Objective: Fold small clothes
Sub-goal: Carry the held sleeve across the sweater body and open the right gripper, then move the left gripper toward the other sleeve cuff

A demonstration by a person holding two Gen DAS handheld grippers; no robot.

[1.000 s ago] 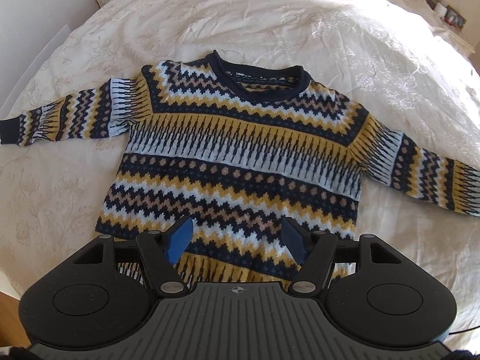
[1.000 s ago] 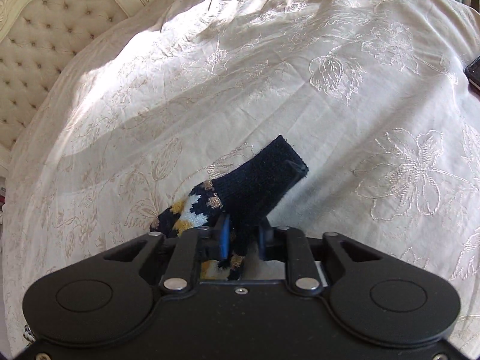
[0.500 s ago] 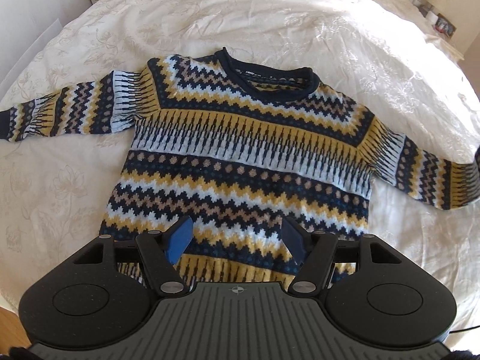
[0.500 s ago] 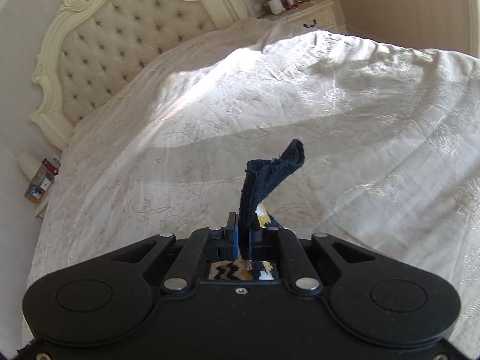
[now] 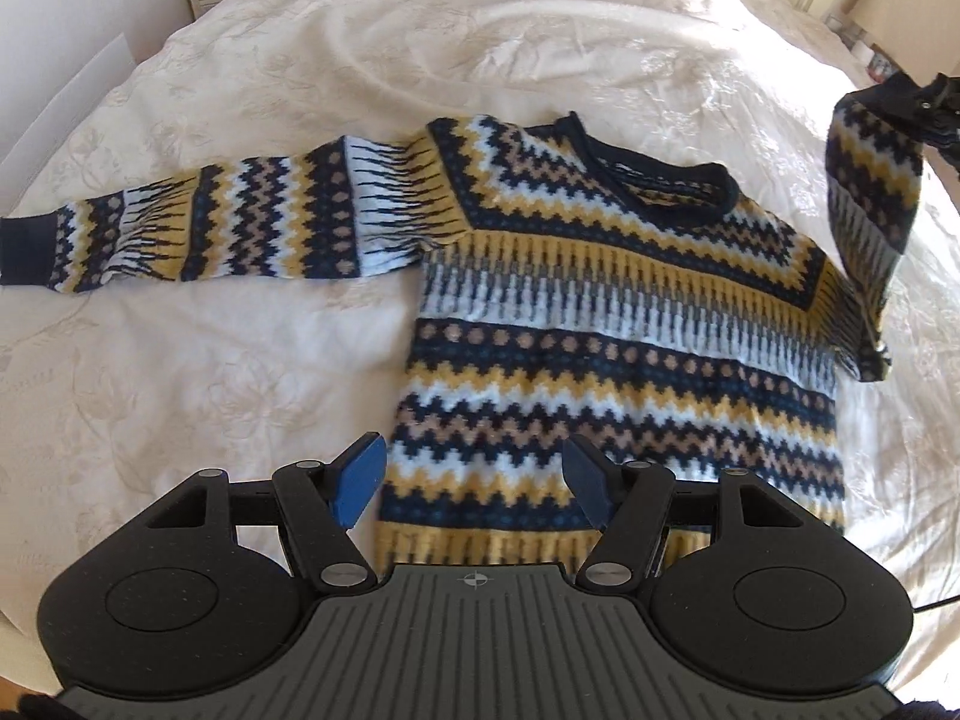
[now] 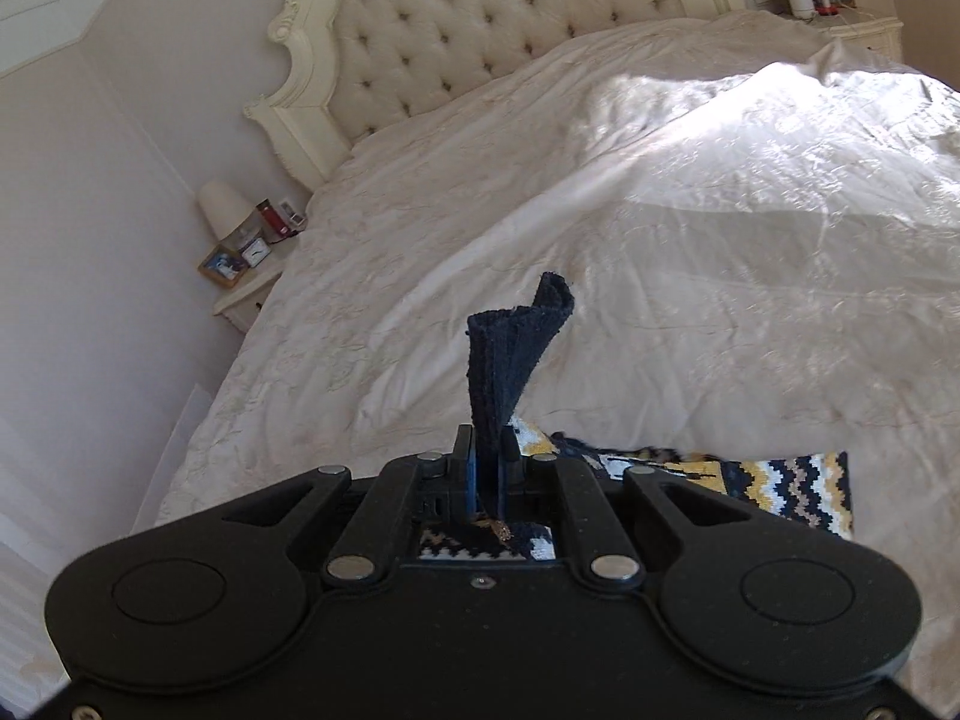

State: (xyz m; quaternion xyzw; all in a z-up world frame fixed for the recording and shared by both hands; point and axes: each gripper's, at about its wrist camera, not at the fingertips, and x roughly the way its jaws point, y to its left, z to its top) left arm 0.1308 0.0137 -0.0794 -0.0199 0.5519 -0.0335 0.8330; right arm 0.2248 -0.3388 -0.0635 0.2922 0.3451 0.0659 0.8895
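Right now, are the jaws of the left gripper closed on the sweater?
No, the left gripper has its jaws wide apart above the hem of the patterned sweater, holding nothing.

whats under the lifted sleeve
Under the lifted sleeve, held by the right tongs, bare cream bedspread shows beside the sweater. The part directly behind the hanging sleeve is hidden.

Daylight flooding both views. Sun glaring off bedspread (image 6: 780, 138) at 2 o'clock in right wrist view, band of shadow falling across it below; headboard (image 6: 480, 30) sitting in softer shade. In left wrist view, bedspread (image 5: 600, 30) blowing out toward 12 o'clock, sweater (image 5: 600, 330) evenly lit, slightly motion-blurred at hem. Fisheye bending edges in both, corners vignetting dark. Gripper bodies near lens showing sharp but underexposed.
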